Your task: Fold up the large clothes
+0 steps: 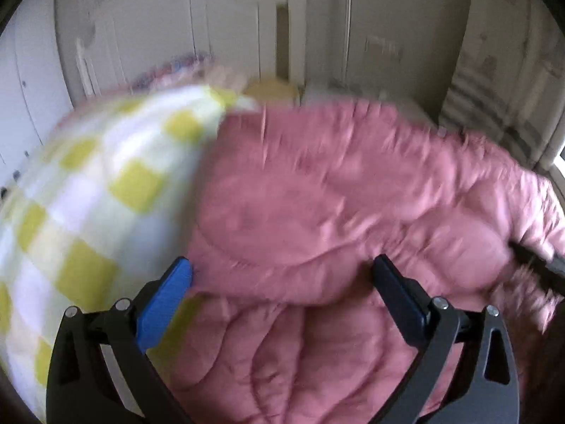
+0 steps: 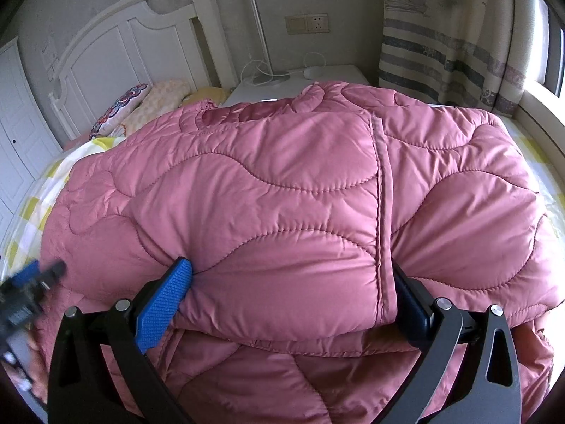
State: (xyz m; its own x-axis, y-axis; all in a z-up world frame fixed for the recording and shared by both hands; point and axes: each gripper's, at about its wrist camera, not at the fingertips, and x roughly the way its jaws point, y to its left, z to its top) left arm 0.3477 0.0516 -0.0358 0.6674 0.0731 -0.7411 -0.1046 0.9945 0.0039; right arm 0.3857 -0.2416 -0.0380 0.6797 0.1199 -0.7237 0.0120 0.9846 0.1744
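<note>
A large pink quilted jacket (image 2: 282, 190) lies folded over on a bed with a yellow-and-white checked sheet (image 1: 88, 183). In the right wrist view my right gripper (image 2: 291, 286) is open wide, and a thick folded layer of the jacket fills the gap, touching both fingers. The left wrist view is blurred by motion. There my left gripper (image 1: 284, 275) is open wide at the jacket's (image 1: 335, 194) left edge, beside the sheet. My left gripper (image 2: 31, 282) also appears as a blur at the left of the right wrist view.
A white headboard (image 2: 116, 42) and patterned pillows (image 2: 141, 106) are at the far left. A white nightstand (image 2: 317, 77) with a lamp and cable stands behind the bed. A striped curtain (image 2: 452, 46) and window are on the right, white wardrobe doors (image 2: 14, 113) on the left.
</note>
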